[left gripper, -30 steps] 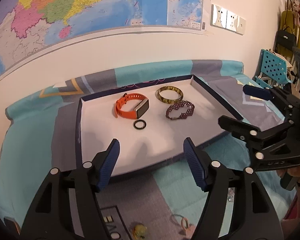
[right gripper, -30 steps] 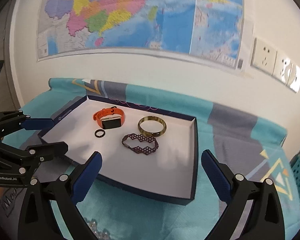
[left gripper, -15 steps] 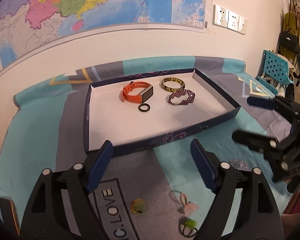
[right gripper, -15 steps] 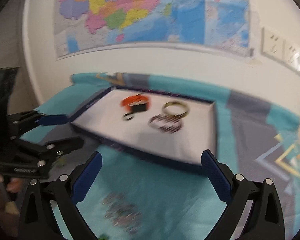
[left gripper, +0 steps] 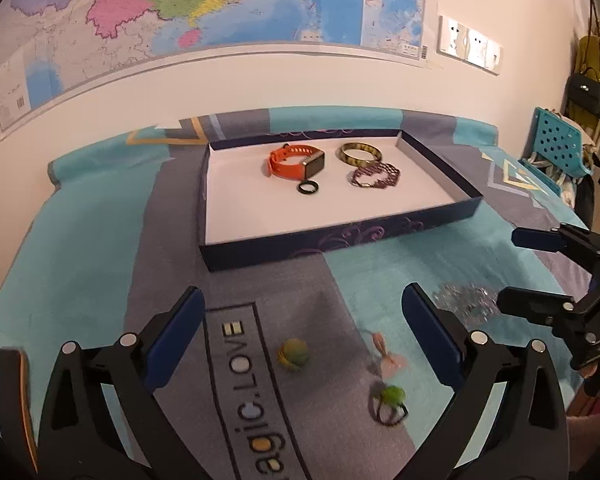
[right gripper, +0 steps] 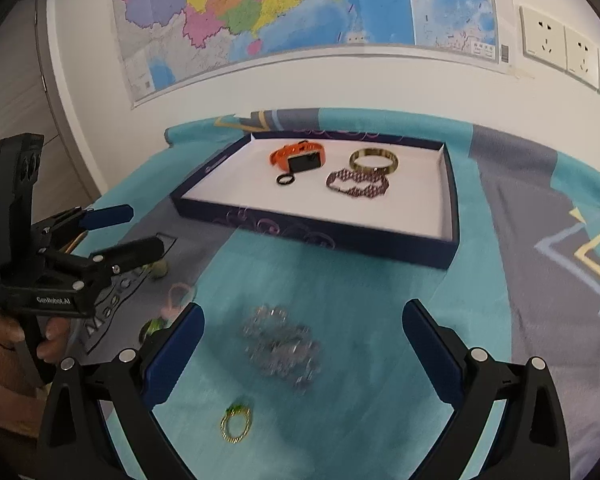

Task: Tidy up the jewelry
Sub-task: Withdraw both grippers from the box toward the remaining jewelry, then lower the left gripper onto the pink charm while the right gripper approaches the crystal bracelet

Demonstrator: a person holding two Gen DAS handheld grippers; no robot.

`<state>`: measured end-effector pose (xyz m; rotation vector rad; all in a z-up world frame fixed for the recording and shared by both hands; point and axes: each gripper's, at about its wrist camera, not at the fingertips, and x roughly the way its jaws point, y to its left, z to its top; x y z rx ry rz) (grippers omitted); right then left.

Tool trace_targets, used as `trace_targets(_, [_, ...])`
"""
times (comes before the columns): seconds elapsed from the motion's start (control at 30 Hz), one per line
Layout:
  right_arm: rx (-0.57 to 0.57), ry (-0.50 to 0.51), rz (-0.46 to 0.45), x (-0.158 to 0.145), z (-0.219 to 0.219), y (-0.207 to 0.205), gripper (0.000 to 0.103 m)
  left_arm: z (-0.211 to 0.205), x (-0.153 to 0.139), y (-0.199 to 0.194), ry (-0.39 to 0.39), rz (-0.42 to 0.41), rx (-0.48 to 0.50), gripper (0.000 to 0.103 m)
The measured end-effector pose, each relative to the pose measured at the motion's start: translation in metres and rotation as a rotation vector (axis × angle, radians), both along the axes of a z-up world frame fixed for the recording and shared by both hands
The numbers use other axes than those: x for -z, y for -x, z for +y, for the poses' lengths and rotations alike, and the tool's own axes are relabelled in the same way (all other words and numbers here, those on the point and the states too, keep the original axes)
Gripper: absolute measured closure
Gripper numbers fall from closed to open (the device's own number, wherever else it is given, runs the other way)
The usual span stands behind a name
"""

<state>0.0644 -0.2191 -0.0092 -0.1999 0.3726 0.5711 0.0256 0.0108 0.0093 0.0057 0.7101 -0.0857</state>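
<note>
My left gripper (left gripper: 302, 334) is wide open and holds nothing. My right gripper (right gripper: 300, 336) is wide open too. Both hang over loose things on the cloth (right gripper: 364, 280). A shiny silver pile (right gripper: 282, 344) lies right under my right one. The box (right gripper: 332, 236) farther back holds a watch (right gripper: 300, 158). I think I must go down and pinch next.

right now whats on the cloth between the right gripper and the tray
In the right wrist view, a blurred silvery sparkly piece lies on the teal cloth between the open right gripper and the tray; beyond it, bare cloth.
</note>
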Motion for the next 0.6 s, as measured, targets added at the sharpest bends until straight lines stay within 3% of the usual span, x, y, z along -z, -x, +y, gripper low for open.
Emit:
trace_targets(0.4, [0.015,0.025,0.053,0.018,-0.006,0.004,0.007,-0.001,0.011,0.027,-0.027,0.012,0.031,0.006])
trace_targets(0.6, [0.012,0.023,0.064,0.019,-0.005,0.004,0.017,0.0,0.012,0.032,-0.041,0.017,0.034,0.006])
